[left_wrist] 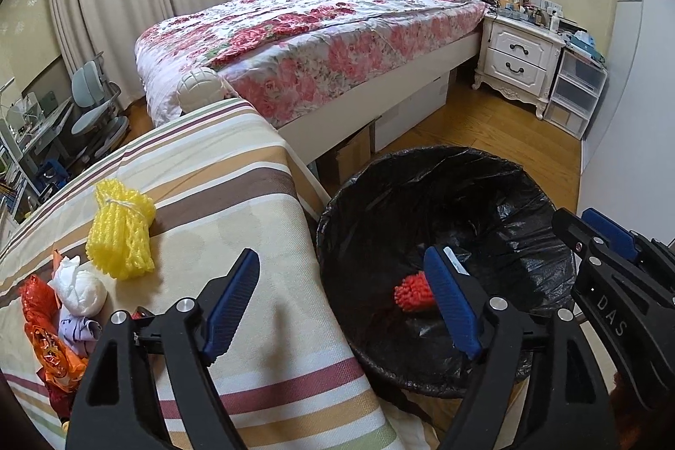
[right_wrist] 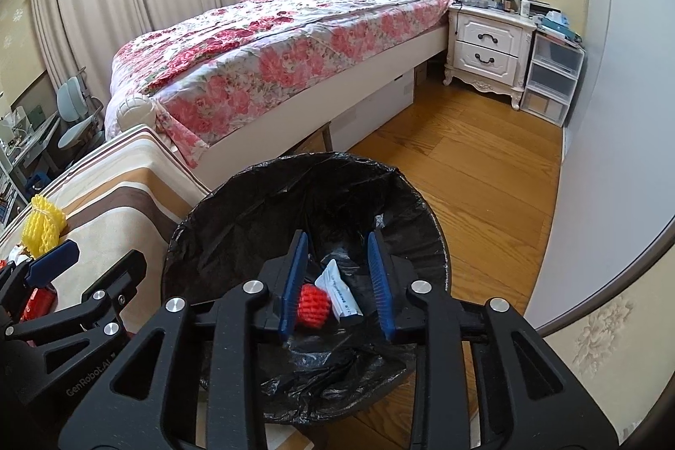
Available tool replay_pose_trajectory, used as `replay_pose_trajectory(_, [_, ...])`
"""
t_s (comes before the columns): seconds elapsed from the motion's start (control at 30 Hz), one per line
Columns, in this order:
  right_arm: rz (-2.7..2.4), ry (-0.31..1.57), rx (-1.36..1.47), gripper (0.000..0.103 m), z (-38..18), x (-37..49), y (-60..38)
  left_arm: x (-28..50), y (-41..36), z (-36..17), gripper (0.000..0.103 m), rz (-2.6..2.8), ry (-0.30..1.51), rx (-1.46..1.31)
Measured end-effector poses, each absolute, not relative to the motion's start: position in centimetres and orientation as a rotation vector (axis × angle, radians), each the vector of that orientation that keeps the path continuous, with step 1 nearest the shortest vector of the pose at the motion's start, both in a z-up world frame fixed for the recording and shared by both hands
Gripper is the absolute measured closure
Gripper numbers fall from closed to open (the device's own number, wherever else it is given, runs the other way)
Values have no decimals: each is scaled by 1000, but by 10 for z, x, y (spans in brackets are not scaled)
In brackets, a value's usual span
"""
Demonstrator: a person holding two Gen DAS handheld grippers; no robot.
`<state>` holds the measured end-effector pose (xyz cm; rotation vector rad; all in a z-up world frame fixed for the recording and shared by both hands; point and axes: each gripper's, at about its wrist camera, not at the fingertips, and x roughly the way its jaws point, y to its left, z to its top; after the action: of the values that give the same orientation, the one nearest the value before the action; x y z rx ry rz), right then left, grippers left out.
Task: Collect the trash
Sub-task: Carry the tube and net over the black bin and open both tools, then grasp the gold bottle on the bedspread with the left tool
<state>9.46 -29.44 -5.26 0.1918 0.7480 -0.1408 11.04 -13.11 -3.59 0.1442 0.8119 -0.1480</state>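
Observation:
My left gripper [left_wrist: 341,254] is open and holds nothing; it hangs over the edge of the striped table [left_wrist: 236,197] and the black-lined trash bin [left_wrist: 422,171]. My right gripper [right_wrist: 337,237] is open above the bin [right_wrist: 253,176], its pads touching nothing. At the bin's bottom lie a red foam net [right_wrist: 312,302] and a white packet [right_wrist: 342,292]. On the table sit a yellow foam net [left_wrist: 120,235], a crumpled white tissue [left_wrist: 80,289], an orange wrapper [left_wrist: 46,336] and a purple scrap [left_wrist: 78,327].
A bed with a floral cover [left_wrist: 316,32] stands behind the table and bin. A white nightstand [left_wrist: 519,57] and plastic drawers [left_wrist: 576,91] line the far right wall. Wooden floor [right_wrist: 464,176] shows to the right of the bin.

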Motion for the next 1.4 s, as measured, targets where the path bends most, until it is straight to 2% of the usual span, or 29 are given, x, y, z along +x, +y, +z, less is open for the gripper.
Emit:
replay_pose_trajectory(0.6, [-70, 774, 157, 54, -49, 44, -246, 53, -73, -17, 25, -73, 802, 89])
replay_pose_trajectory(1.4, [95, 790, 73, 53, -46, -3, -165, -2, 36, -43, 25, 177, 850, 28])
